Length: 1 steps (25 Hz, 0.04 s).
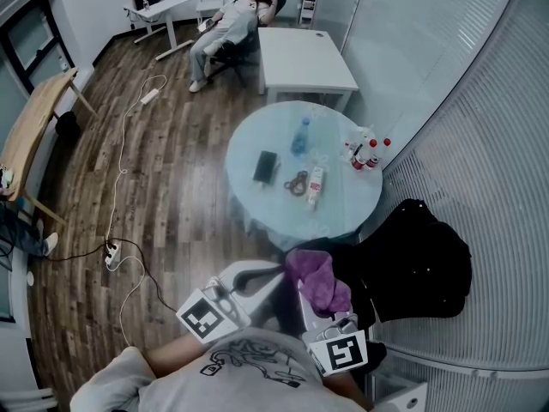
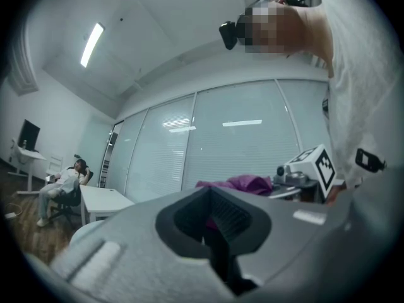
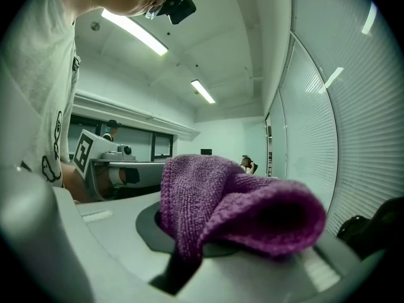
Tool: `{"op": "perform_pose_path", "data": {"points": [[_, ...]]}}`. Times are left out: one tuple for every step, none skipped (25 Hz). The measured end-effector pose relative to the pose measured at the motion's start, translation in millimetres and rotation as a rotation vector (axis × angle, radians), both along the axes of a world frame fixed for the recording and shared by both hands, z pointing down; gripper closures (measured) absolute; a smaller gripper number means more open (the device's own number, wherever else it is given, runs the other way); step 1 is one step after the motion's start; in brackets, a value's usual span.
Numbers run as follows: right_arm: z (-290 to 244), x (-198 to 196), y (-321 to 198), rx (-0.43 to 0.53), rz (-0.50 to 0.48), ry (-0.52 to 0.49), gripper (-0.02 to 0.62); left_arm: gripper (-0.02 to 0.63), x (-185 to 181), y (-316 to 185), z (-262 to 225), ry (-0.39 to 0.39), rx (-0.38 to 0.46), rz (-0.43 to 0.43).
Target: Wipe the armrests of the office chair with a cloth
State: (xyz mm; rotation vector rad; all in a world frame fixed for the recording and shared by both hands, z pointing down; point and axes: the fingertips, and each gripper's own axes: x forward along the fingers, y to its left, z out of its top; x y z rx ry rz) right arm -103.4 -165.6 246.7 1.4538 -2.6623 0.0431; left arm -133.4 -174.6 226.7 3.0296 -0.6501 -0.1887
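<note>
A purple cloth (image 1: 319,280) hangs bunched from my right gripper (image 1: 310,305), which is shut on it low in the head view. In the right gripper view the cloth (image 3: 233,207) fills the middle and covers the right gripper (image 3: 189,257) at its tips. My left gripper (image 1: 268,275) is just left of the cloth, jaws together with nothing between them. The left gripper (image 2: 218,235) shows only a thin slit, with the cloth (image 2: 243,183) beyond it. A black bulk (image 1: 412,260), seemingly a chair under a dark garment, sits right of both grippers. I cannot make out any armrest.
A round glass table (image 1: 257,204) ahead carries a phone, a bottle, scissors and small bottles. Behind it stands a white desk (image 1: 300,58), where a person (image 1: 232,24) sits in a chair. Cables and a power strip (image 1: 111,254) lie on the wooden floor. A glass wall with blinds (image 1: 480,144) curves along the right.
</note>
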Motion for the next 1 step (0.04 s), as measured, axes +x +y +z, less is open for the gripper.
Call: {"op": "perform_pose_path", "data": {"points": [[-1.0,-0.3,0.3,0.001,0.002,-0.004,0.566,0.604,-0.1,0.6,-0.7,0.000,0.000,0.001]]}}
